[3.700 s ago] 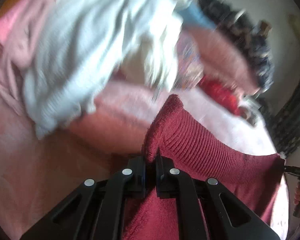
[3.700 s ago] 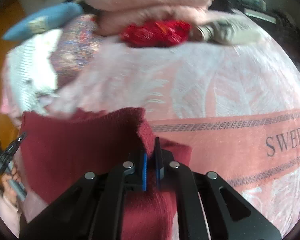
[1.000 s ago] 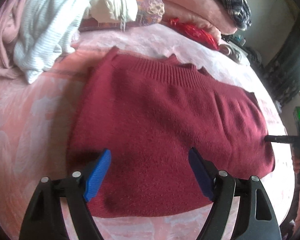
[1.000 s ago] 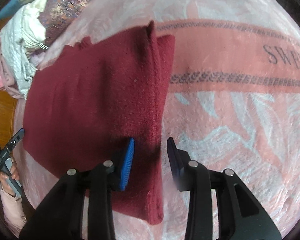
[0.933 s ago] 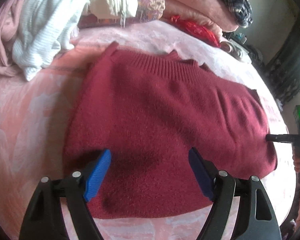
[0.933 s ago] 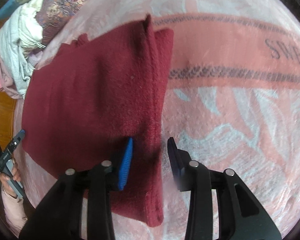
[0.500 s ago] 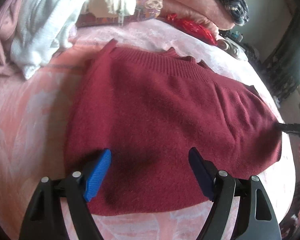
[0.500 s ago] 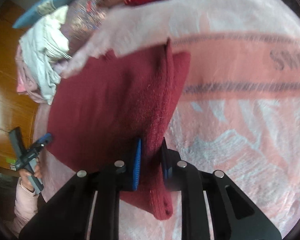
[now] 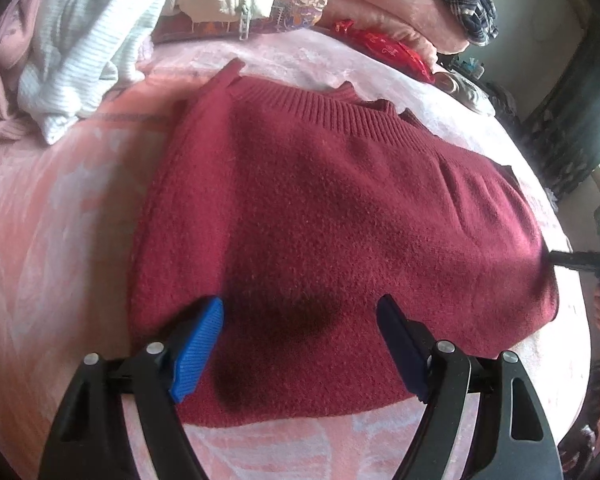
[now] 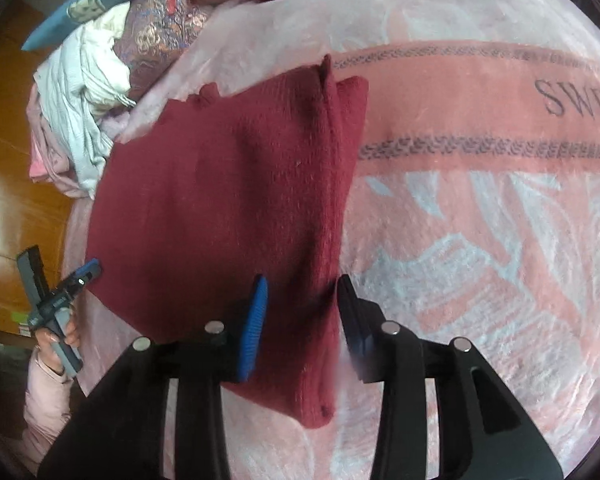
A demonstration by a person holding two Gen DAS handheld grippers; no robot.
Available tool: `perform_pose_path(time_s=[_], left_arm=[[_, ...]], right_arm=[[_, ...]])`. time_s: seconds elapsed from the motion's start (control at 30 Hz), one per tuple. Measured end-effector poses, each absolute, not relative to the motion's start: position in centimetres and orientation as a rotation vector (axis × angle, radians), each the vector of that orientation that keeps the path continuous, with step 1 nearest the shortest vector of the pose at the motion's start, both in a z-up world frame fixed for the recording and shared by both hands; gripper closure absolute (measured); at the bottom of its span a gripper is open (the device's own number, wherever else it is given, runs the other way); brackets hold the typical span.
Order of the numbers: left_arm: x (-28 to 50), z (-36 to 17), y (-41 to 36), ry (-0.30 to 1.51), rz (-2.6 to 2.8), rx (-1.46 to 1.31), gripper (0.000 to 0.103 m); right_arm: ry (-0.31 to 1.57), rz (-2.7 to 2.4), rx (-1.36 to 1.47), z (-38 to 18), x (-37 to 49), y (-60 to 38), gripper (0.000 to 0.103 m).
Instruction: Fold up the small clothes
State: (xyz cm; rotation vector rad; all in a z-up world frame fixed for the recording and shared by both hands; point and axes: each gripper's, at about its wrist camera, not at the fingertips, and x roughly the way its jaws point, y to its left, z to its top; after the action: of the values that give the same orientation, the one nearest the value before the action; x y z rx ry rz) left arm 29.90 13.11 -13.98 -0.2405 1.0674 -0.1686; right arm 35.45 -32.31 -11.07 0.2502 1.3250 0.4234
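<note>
The right gripper has opened again around the edge of the red sweater, after closing on it half a second ago. The left gripper stays wide open above the sweater.

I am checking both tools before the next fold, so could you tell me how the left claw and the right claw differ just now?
The left claw is spread much wider than the right claw. The left claw hovers over the near hem of the red sweater, well inside its edges, while the right claw straddles the sweater's thick folded side edge, one finger over knit and the other over the pink blanket. Both are open and grip nothing.
</note>
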Motion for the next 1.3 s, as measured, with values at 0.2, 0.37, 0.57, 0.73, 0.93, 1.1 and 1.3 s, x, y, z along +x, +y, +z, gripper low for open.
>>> perform_pose_path(time_s=[0.2, 0.37, 0.57, 0.73, 0.93, 1.1, 1.3], left_arm=[[29.6, -14.1, 13.3, 1.07, -0.173, -0.252, 0.023], [29.7, -14.2, 12.9, 1.074, -0.165, -0.23, 0.022], [29.6, -12.7, 13.4, 1.064, -0.155, -0.273, 0.022], [30.6, -15.1, 14.3, 1.11, -0.149, -0.299, 0.024], [30.3, -14.6, 13.8, 1.107, -0.138, -0.259, 0.024], [29.3, -13.1, 14.1, 1.097, -0.16, -0.292, 0.023], [29.8, -12.8, 15.3, 1.111, -0.176, -0.312, 0.023]], right_arm=[[1.415, 0.446, 0.295, -14.5, 35.3, -32.4, 0.066], [1.413, 0.474, 0.315, -14.5, 35.2, -31.8, 0.092], [1.378, 0.45, 0.229, -12.3, 34.6, -30.8, 0.094], [1.44, 0.378, 0.269, -15.2, 34.8, -31.0, 0.094], [1.453, 0.3, 0.29, -14.5, 35.0, -30.5, 0.094], [1.442, 0.233, 0.164, -12.4, 35.2, -27.6, 0.094], [1.368, 0.258, 0.015, -8.8, 34.8, -21.9, 0.094]])
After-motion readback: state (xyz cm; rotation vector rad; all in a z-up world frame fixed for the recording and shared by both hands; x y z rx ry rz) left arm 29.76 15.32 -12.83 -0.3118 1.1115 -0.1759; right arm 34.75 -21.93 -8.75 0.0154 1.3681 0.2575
